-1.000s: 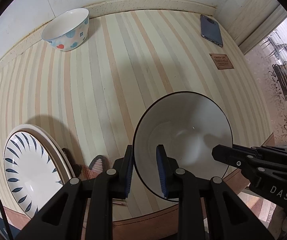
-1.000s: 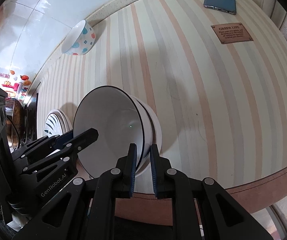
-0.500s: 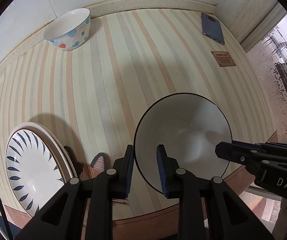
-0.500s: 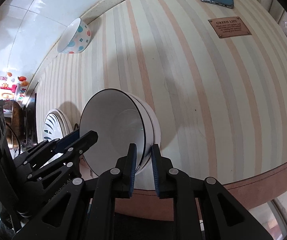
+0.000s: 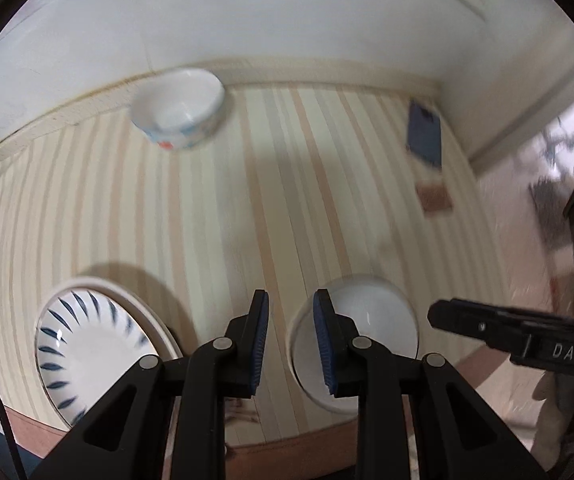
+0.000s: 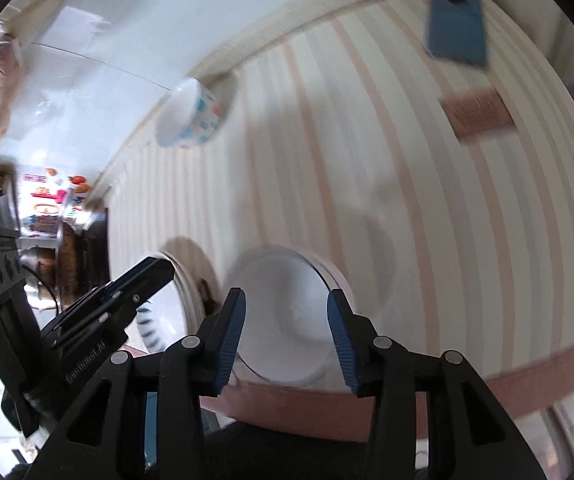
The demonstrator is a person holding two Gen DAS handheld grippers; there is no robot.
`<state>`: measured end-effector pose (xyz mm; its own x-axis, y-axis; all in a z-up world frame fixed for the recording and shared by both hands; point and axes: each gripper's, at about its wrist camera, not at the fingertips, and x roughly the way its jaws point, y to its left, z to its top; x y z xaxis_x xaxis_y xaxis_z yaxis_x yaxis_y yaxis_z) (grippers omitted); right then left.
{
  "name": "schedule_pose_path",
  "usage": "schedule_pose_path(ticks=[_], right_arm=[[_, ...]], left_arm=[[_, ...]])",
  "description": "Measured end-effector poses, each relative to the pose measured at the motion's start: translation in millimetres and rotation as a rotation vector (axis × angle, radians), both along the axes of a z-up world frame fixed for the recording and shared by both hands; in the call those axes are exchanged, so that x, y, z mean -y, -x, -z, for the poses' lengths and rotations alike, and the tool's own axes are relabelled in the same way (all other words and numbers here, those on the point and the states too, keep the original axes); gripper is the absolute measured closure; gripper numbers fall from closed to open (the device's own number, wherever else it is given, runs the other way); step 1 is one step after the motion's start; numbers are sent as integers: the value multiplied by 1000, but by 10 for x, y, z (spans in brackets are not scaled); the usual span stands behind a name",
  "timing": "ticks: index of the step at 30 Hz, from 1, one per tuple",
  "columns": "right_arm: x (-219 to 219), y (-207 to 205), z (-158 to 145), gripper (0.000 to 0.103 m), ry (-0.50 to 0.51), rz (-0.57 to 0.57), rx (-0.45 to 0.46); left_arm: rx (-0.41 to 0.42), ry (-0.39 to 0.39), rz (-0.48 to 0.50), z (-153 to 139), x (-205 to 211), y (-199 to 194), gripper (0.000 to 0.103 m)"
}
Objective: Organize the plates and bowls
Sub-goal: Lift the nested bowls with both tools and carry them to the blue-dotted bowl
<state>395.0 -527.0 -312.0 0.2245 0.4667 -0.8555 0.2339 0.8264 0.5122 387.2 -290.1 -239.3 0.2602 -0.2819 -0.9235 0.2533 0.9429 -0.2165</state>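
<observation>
Right now both grippers are empty. L gripper (image 5: 290,338): blue-padded fingers (image 5: 258,340) apart w/ a moderate gap, nothing between them; striped cloth (image 5: 215,208) shows through the gap. Its right finger overlaps the left rim of the white bowls (image 5: 371,316) in the left wrist view; contact can't be told, frame is blurred. R gripper (image 6: 286,338): fingers (image 6: 229,340) spread wide, not touching anything, framing the same white bowls (image 6: 287,320) below.

Bowls: a nested stack near the table's front edge, upright, open side up. Right wrist view shows an inner bowl sitting in an outer one, whose rim (image 6: 337,276) peeks out at the right. Count unclear in the blur.

Just left of the stack, apart from it: plate (image 5: 83,344) w/ blue dashes round the rim, lying on another pale plate whose edge shows around it. In the right wrist view the plate (image 6: 155,328) is mostly hidden behind the L gripper's black body.

Far side by the wall: patterned bowl (image 5: 179,114) w/ blue and red marks, upright, well apart from the stack; same bowl (image 6: 191,120) in the right wrist view.

Far right of the table: blue phone (image 6: 457,26) lying flat, and nearer than it a brown label (image 6: 477,114) on the cloth, text unreadable. Both show in the left wrist view too, phone (image 5: 425,136) and label (image 5: 434,199).
</observation>
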Motion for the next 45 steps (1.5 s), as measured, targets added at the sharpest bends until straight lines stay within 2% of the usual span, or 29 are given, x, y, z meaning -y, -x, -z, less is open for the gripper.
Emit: schedule_pose_path(ticks=[4,8,11,15,18,20,24,26,29,36,45], right_arm=[[-134,-531,-150,57,21,-35,67],[-331,-1262,-135,57,49,-45,132],[-551,-1844,28,57,55,-75,144],[-781,-2347,336,57,64,-106,104],[-885,-2616,591,57,36,-112,60],[-912,-2707,702,60,23,-119,47],[-1000,-2874,878,77,4,-150,46],[-1052,-2913,948,83,-1,-163,34],[-1054,-2934,984,84,9,-164,36],[-1036,-2862,946,85,22,-172,36],[-865,-2514,567,85,40,-139,66]], left_arm=[[22,4,-85,-53,-263,-438,80],[18,-29,-179,89,-538,-999,80],[-1,-47,-240,270,-746,-1427,80],[-50,-25,-251,539,-883,-1773,80],[-91,-22,-254,768,-939,-1968,80],[-124,4,-263,907,-978,-2053,80],[-98,20,-267,977,-1010,-2110,81],[-94,38,-267,991,-1029,-2144,81],[-104,44,-287,989,-1046,-2140,81],[-78,-27,-248,899,-839,-2079,81],[-31,-23,-192,544,-589,-1803,81]])
